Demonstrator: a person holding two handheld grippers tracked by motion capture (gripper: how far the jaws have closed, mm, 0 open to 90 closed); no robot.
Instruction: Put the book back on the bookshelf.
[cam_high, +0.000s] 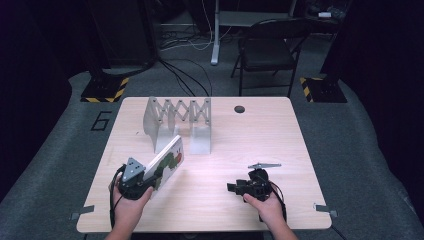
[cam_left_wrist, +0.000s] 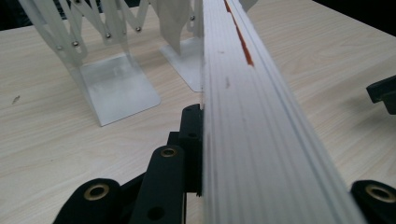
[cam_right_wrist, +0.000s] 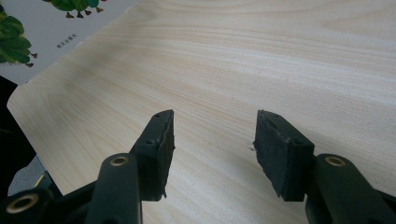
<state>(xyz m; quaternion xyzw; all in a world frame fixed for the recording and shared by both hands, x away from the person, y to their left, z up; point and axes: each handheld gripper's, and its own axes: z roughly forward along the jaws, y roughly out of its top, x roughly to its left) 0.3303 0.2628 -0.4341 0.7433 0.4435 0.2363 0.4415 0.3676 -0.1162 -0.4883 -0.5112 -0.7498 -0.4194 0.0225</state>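
Picture book (cam_high: 167, 162) in hand, we take the white expanding book rack (cam_high: 179, 124) at the far middle-left of the wooden surface (cam_high: 220, 150) as our landmark. We hold the book in our left gripper (cam_high: 150, 176), on the near side of the rack and just in front of its two metal foot plates, tilted up on edge with the caterpillar cover facing right and slightly upward. In the left gripper view the jaws are clamped on the book's thick white edge (cam_left_wrist: 252, 116), one black jaw pressed flat against its left face and the other just peeking out at the lower right; the stacked pages run away from the camera toward the rack (cam_left_wrist: 107, 70), whose lattice and foot plates stand just beyond the book's far end. Our right gripper (cam_high: 235, 188) rests low over the surface, well to the right of the rack and nearer to us, apart from the book. In the right gripper view its two padded jaws (cam_right_wrist: 212, 149) stand partly apart with bare wood between them, gripping nothing, and a corner of the book's cover (cam_right_wrist: 51, 23) shows at the upper left. A small grey metal piece (cam_high: 264, 165) lies on the surface just beyond the right gripper. Behind the rack, past the surface's far edge, a folding chair (cam_high: 267, 47) stands on the grey floor.
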